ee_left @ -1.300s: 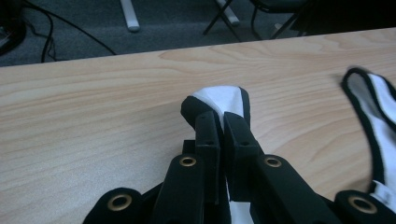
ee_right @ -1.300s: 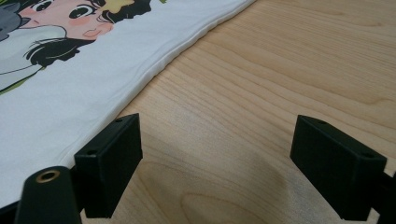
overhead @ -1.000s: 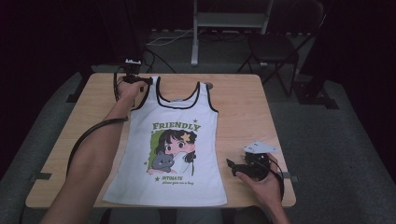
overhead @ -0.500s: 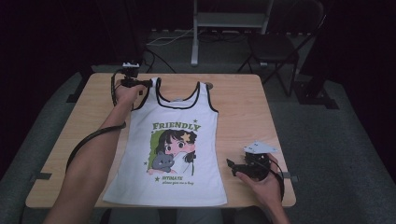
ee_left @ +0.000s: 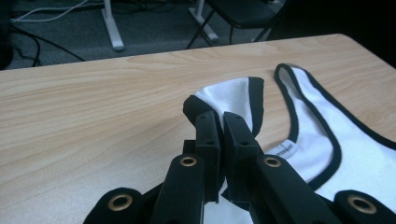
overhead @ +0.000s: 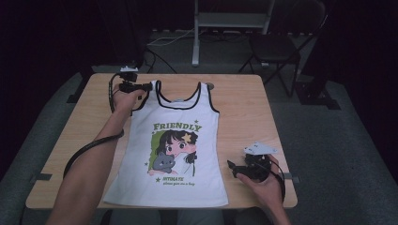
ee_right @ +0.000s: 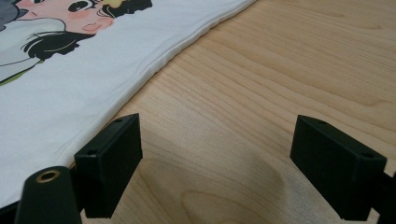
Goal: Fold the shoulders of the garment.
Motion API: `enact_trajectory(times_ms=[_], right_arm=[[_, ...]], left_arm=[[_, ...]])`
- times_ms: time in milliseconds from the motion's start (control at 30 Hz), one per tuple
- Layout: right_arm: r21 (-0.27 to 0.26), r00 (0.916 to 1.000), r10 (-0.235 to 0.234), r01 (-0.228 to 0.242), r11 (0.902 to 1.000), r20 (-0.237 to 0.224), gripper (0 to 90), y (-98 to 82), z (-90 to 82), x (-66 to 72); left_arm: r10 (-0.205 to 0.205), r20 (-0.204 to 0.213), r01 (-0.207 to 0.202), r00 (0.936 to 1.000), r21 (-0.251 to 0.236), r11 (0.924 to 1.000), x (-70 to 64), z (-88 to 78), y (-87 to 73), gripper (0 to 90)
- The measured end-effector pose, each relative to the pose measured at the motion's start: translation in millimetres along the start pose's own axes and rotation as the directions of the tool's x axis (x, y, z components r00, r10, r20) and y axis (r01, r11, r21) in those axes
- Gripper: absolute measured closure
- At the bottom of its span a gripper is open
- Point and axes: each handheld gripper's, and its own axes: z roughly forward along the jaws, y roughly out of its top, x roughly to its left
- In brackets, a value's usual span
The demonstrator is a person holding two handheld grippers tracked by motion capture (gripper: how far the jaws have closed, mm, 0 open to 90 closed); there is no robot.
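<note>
Two grippers: left gripper (overhead: 141, 87) has jaws clamped on the left strap (ee_left: 232, 100) of the white black-trimmed printed tank top (overhead: 174, 154); shirt's long axis trails back from them. Right gripper (overhead: 234, 167): jaws spread, empty on the wooden surface (ee_right: 280, 88), shirt's side edge just left.

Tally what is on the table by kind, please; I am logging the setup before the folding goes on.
Tank top: 1
Grippers, left gripper and right gripper: 2
Total: 3
</note>
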Motion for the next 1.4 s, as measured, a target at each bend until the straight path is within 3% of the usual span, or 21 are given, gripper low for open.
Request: enact_trajectory(times_ms=[300,800,1400], right_arm=[[0.002,0.9999,-0.013,0.013,0.9999,0.006,16.1,0.0,0.3,0.8],[0.01,0.9998,-0.022,0.022,0.9997,0.004,16.2,0.4,0.9,2.3],[0.017,0.9993,-0.037,0.037,0.9992,0.005,16.1,0.8,1.9,4.7]], left_arm=[[0.003,0.013,-0.003,0.9999,-0.016,0.9999,-8.8,-9.9,-14.8,85.6],[0.006,0.014,-0.005,0.9999,-0.061,0.9981,-19.8,-26.1,-26.1,85.6],[0.041,0.016,-0.039,0.9991,-0.099,0.9943,-39.3,-44.2,-49.6,85.6]])
